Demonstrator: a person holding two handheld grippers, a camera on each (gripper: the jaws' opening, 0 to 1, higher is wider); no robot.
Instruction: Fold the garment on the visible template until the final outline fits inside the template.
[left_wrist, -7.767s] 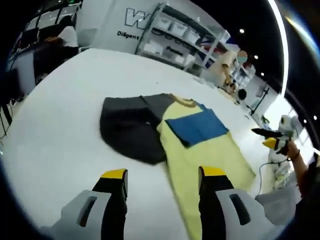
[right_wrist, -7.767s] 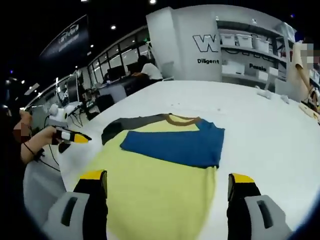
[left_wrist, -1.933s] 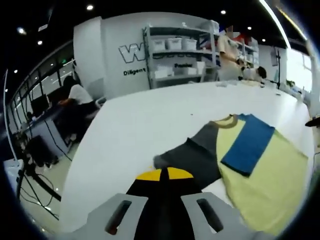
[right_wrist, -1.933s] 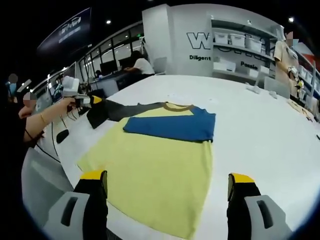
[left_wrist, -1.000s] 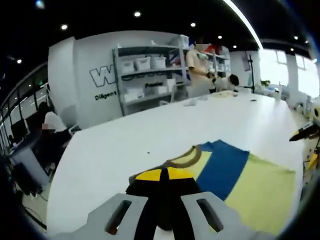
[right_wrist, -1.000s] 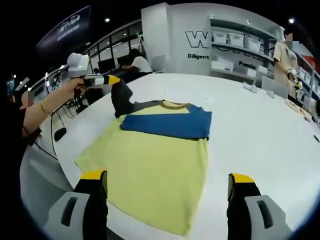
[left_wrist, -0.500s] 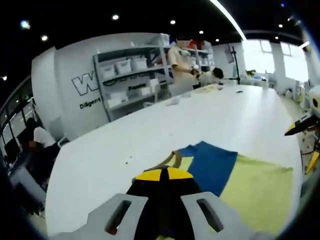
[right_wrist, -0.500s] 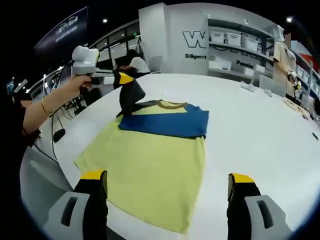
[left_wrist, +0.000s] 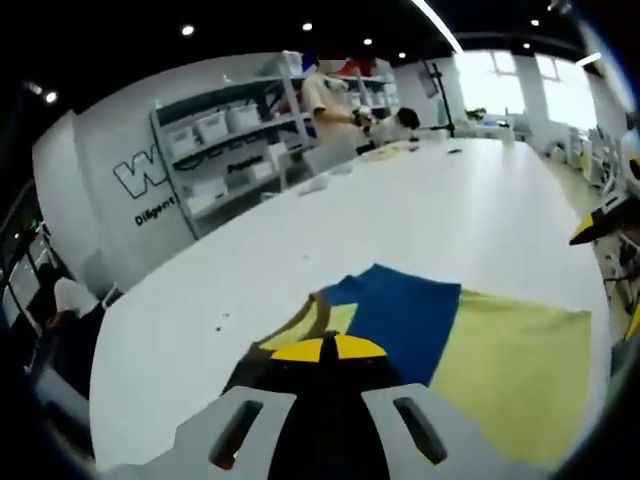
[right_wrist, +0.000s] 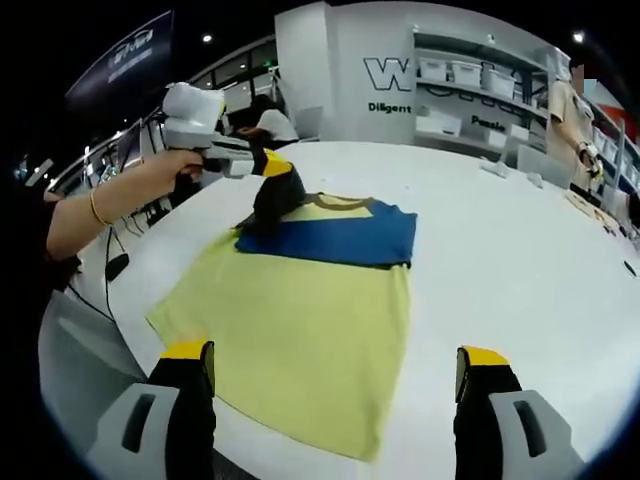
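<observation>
Left gripper (right_wrist: 268, 163) pinches the shirt's (right_wrist: 300, 310) dark sleeve (right_wrist: 275, 205); right gripper (right_wrist: 335, 385) spread; wall (right_wrist: 345, 70) reads "Diligent".

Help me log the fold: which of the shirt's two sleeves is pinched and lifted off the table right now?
The dark grey sleeve, clamped in the left gripper above the collar. The blue sleeve lies folded flat across the yellow shirt body.

A lab or workshop hall: long white counter (right_wrist: 520, 260), grey metal shelving with white storage bins (right_wrist: 470, 95), lettered white wall (left_wrist: 130, 190), dark ceiling with spotlights.
</observation>
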